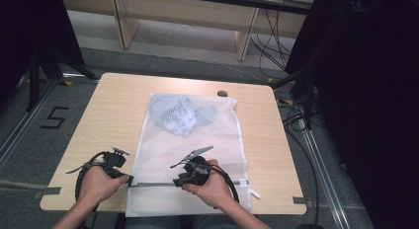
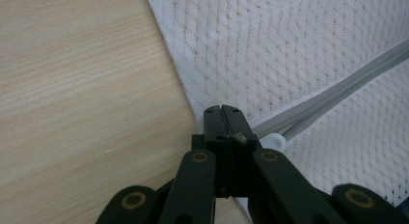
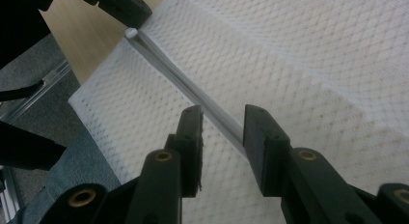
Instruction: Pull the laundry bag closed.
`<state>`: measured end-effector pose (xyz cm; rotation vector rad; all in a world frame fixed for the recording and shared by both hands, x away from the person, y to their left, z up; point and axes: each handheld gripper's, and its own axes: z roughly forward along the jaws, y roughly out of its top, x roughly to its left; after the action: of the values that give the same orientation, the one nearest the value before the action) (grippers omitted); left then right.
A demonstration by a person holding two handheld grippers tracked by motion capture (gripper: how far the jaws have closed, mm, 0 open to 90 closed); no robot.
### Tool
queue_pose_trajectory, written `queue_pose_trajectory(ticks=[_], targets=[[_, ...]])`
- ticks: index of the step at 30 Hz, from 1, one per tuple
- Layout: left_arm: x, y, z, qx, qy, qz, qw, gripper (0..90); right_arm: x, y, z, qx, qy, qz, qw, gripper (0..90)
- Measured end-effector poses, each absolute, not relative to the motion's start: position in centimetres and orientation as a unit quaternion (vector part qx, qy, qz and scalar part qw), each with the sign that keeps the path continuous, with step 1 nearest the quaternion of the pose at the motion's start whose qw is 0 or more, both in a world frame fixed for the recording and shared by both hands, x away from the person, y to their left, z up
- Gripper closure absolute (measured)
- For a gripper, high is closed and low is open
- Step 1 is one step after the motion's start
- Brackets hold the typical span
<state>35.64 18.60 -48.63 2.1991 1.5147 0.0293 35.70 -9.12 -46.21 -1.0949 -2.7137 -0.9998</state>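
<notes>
High view shows a white mesh laundry bag point(image 1: 190, 155) lying flat on the pale wooden table point(image 1: 104, 115), its near edge hanging slightly over the table's front, with a bundle of pale blue-grey cloth point(image 1: 182, 115) showing through the netting toward the far end. A grey zipper point(image 1: 153, 184) runs across the bag close to the near edge. The left hand-held gripper point(image 1: 129, 179) sits at the bag's left corner; in the left gripper view its jaws are pressed fully together on the mesh right where the zipper point(image 2: 333, 96) ends, beside a small white stop bead point(image 2: 275, 141). The right hand-held gripper point(image 3: 222, 137) is parted, one jaw on each side of the zipper line point(image 3: 193, 91), not yet pinching anything (whether the slider lies between them I cannot tell). The bag looks very light, limp and slack: it should bunch and drag rather than hold its shape, and the netting could snag or stretch if tugged hard. The cloth inside adds little weight but would slump when lifted. My judgement is that the firmest places to hold are the stitched zipper tape and the seamed corners, with one end pinned as the left one does now, so the fabric stays taut
</notes>
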Motion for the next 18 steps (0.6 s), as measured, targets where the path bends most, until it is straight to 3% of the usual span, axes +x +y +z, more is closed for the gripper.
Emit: queue_pose_trajectory(ticks=[18], targets=[[35.8, 18.8, -48.8, 0.798, 0.560, 0.002, 0.224, 89.5, 36.2, -4.1, -47.4, -0.357, -0.867, -0.338, 0.080, 71.8]])
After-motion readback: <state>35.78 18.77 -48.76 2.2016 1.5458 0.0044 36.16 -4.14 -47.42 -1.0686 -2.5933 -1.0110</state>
